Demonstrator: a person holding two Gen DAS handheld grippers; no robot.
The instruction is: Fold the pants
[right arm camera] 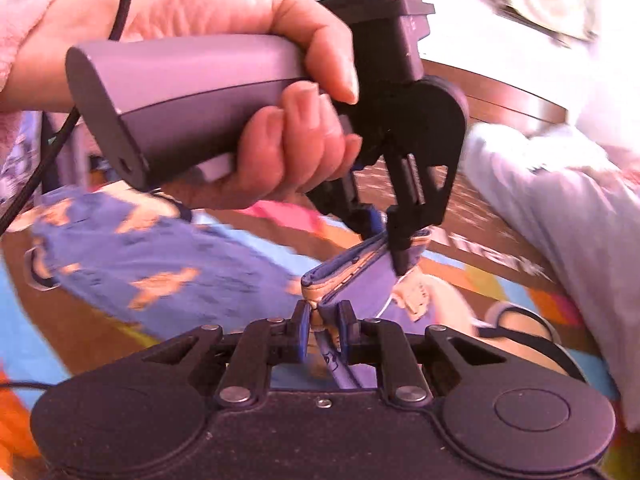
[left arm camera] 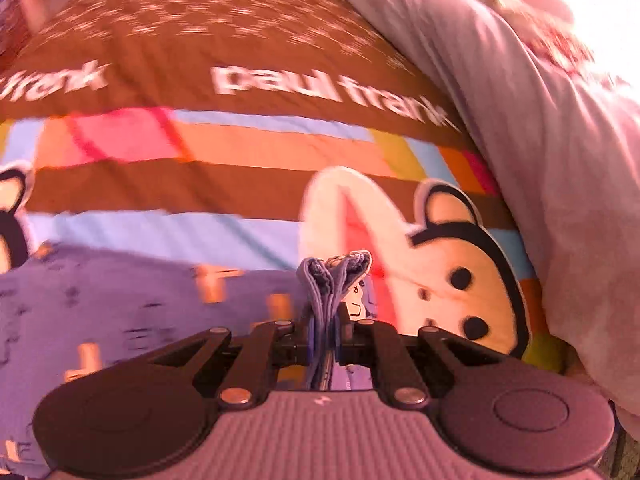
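While both tools pinch the same hem, the small blue cotton pants with orange prints point(right arm camera: 160, 276) lie partly lifted over a bright patchwork bedspread with a cartoon monkey face point(left arm camera: 224, 140), so the surface is a bed. From its own camera, the left hand-held gripper point(left arm camera: 324, 316) is closed on a bunched blue edge of the pants, folds standing up between its pads. From the right camera, the right hand-held gripper point(right arm camera: 324, 324) is clamped on a tan-lined hem corner near the lens; just beyond it, the left tool, held in a bare hand point(right arm camera: 248, 120), bites the same edge. The rest of the garment trails left and far across the bedspread. A pale pink quilt point(left arm camera: 540, 120) is heaped at right. The fabric looks light, limp and thin, likely to sag and crease; holding doubled hem corners seems the firmest grip
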